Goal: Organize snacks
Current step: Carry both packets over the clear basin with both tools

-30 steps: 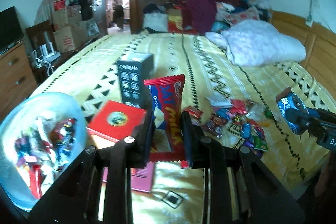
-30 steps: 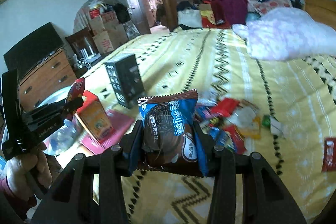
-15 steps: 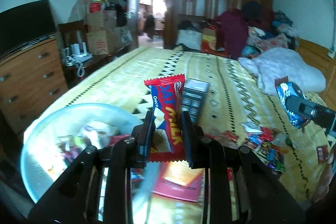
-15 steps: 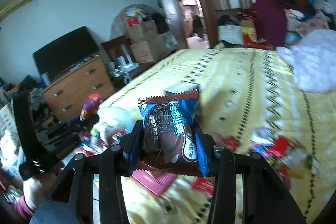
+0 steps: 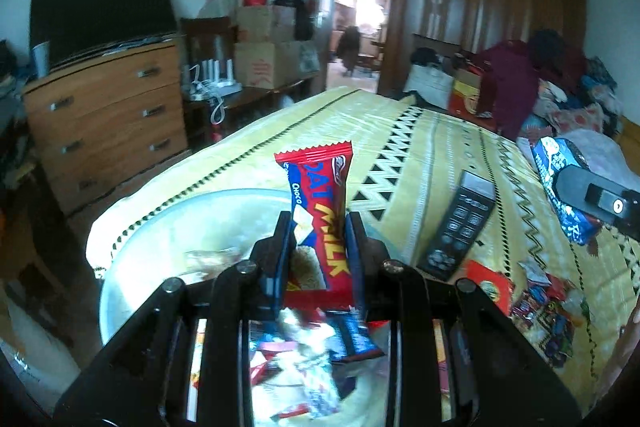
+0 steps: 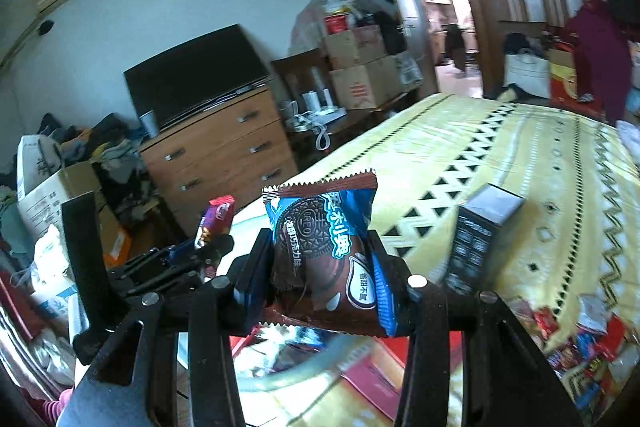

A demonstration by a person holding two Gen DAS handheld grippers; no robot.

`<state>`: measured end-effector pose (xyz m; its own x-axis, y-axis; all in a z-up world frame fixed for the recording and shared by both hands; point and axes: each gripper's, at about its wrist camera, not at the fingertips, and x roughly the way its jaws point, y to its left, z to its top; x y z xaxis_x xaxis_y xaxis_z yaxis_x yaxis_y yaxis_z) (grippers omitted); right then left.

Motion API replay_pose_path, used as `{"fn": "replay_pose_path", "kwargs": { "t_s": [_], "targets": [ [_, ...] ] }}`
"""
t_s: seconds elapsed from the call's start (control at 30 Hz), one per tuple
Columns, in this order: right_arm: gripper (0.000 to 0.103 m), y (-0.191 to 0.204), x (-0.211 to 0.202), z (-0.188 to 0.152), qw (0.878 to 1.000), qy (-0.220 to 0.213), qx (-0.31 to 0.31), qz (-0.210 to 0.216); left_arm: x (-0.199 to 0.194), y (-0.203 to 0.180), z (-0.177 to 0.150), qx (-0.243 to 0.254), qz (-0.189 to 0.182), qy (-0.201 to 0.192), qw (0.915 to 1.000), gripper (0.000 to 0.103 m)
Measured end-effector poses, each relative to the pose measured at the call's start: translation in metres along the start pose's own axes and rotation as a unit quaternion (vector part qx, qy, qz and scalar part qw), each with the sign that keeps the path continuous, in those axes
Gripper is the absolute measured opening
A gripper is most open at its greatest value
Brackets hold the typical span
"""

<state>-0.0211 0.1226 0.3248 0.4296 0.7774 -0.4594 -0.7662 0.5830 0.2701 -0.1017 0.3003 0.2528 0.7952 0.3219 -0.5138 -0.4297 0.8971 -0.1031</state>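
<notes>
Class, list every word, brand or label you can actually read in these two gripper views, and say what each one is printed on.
"MILK" and "Choco": red snack bar clamped in the left gripper.
"OREO": on the cookie pictured on the blue-brown packet held in the right gripper; its Chinese lettering I leave unread.
Black box, cardboard boxes and loose wrappers: print too small or blurred.

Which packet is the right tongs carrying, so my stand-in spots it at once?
Start at the yellow patterned bed, then its near end, where the right tongs are shut on a packet. It is the Oreo packet: blue and brown with a cookie picture, unlike the red-and-blue milk bar in the left tongs.
</notes>
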Motion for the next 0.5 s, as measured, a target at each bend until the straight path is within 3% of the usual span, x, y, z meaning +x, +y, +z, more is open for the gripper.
{"fn": "replay_pose_path", "kwargs": {
  "t_s": [0.5],
  "targets": [
    [0.048,0.044,0.095,-0.003,0.995,0.078,-0.019,0.064,0.028,0.046,-0.006,-0.038,0.023,0.044,0.9981,0.027]
  ]
}}
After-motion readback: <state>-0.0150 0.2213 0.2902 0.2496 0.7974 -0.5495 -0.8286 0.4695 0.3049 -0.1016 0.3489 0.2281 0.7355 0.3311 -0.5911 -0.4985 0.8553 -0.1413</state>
